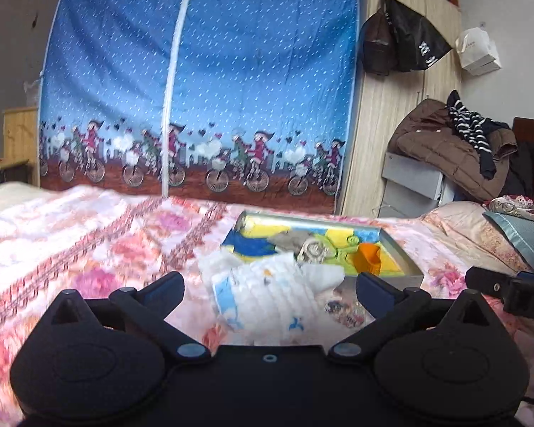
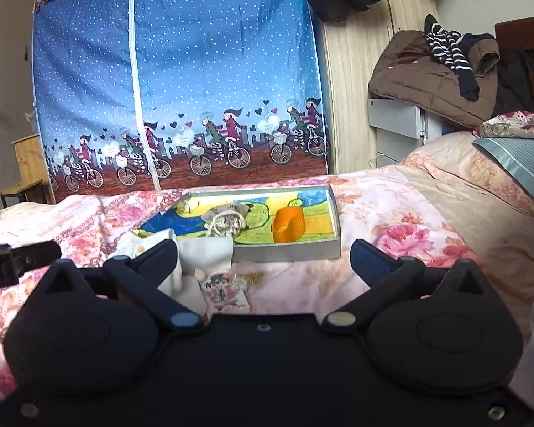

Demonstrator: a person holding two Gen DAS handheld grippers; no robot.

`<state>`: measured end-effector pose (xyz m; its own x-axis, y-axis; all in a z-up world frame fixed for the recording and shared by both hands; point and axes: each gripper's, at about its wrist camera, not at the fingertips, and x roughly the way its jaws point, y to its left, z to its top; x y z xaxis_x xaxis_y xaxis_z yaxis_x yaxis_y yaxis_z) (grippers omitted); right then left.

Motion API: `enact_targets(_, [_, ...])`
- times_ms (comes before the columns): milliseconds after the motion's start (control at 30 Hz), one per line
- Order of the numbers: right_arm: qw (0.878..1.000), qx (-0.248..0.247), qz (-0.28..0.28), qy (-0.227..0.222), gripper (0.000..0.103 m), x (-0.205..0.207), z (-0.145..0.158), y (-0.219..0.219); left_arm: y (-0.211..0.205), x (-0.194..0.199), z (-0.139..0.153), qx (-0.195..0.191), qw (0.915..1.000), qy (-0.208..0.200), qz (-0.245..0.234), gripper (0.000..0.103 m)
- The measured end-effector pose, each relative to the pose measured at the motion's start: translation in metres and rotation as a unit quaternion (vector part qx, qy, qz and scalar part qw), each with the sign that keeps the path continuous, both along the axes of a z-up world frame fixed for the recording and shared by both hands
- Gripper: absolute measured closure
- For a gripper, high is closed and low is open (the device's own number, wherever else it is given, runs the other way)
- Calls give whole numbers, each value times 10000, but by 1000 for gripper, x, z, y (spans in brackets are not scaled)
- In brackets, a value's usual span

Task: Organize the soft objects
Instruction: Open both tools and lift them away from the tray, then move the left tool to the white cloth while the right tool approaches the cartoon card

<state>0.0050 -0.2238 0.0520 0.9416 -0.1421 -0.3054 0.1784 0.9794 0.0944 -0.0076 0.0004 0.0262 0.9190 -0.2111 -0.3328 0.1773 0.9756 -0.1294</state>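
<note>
A shallow grey tray (image 1: 402, 249) (image 2: 334, 213) with a colourful painted bottom lies on the flowered bedspread. In it sit an orange basket (image 1: 368, 256) (image 2: 288, 224) and a beige knitted bundle (image 1: 313, 249) (image 2: 228, 224). A white padded cloth with blue prints (image 1: 267, 291) (image 2: 203, 252) lies against the tray's near left corner. My left gripper (image 1: 270, 284) stands open just before that cloth, nothing between its fingers. My right gripper (image 2: 263, 252) is open too, facing the tray's near wall. A small printed cloth (image 2: 224, 291) lies before it.
A blue zip-up fabric wardrobe (image 1: 195, 89) (image 2: 178, 82) stands behind the bed. Beside it are a wooden cupboard (image 1: 373, 142), hanging bags (image 1: 402, 42), and a pile of jackets on grey boxes (image 1: 452, 142) (image 2: 434, 71). Pillows (image 1: 516, 235) (image 2: 516, 160) lie at the right.
</note>
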Motion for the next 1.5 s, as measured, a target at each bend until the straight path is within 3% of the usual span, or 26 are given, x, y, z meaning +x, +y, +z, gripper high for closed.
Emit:
enact_targets(100, [9999,-22,-25,123,0,4,-5,-1,-2,4,-8,79,9996,262,-54,1])
enact_targets(1500, [9989,-222,63,405,0,20,-24,14,-9,18,-22,247,9987,439,30,1])
